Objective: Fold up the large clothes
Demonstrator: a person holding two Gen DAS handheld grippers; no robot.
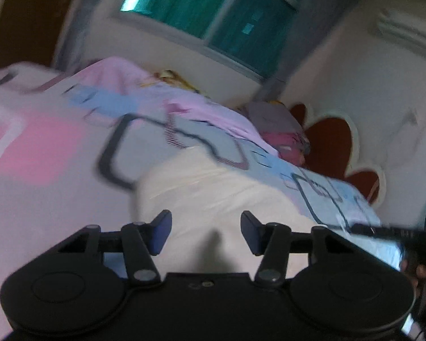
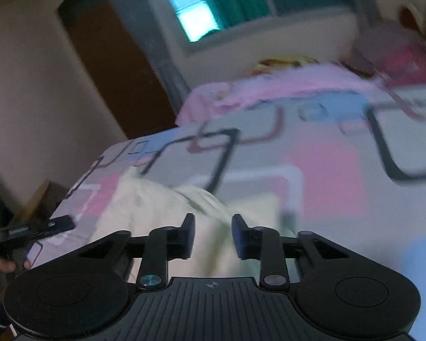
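Overhead, both grippers hung above the cream garment (image 1: 213, 196), which lay rumpled on the patterned bedsheet (image 1: 42, 147) at the near edge of the bed. Left of the garment in the left wrist view, the sheet showed a pink block and dark square outlines; beyond the garment lay a pink quilt (image 1: 122, 76), and to its right a pile of pink and grey pillows (image 1: 281, 130) against a red flower-shaped headboard (image 1: 332, 139). The left gripper (image 1: 206, 233) stood released, its blue pads apart with only cloth showing below the gap. The right gripper (image 2: 213, 236) was released too, jaws narrower, nothing pinched between them. Blur hid whether any fingertip touched the fabric. A green-curtained window (image 2: 213, 5) rose behind the garment, a dark doorway (image 2: 105, 56) left of it.
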